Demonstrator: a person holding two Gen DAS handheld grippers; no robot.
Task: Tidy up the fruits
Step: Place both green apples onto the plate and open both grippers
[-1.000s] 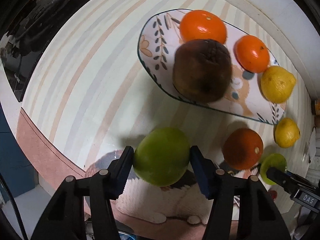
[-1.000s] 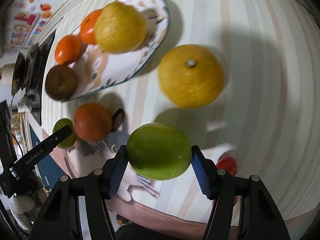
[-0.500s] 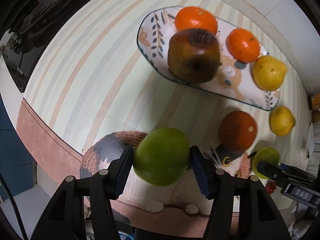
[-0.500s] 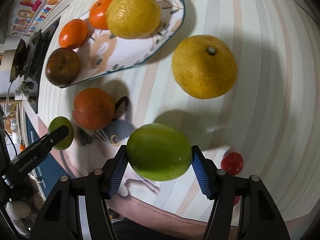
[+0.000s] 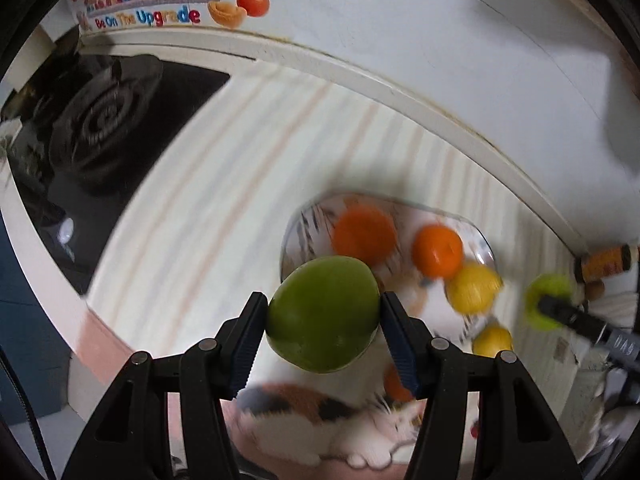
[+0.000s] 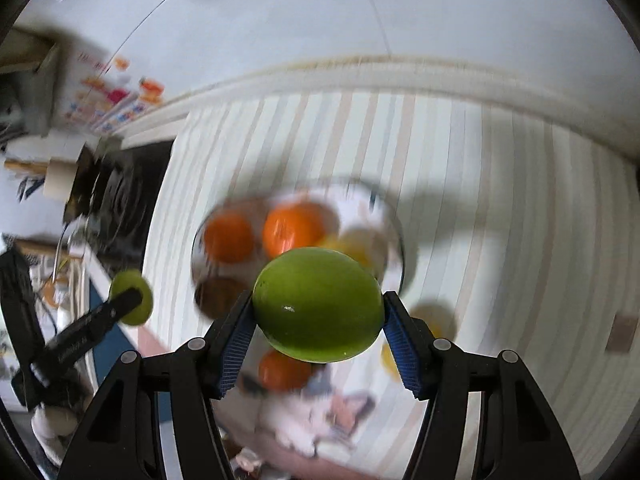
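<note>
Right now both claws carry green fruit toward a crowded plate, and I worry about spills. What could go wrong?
1. The plate already holds two oranges, a lemon and a brown fruit; added fruit may roll off.
2. Each green fruit is pinched only at its sides and could slip.

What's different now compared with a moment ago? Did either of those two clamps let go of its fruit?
No. Both tools have lifted away from the table: the plate and loose fruit now look smaller and farther off, and the back wall has come into view. The left tool still grips its green fruit; the right tool still grips its own green fruit. The plate's fruit is unchanged.
</note>
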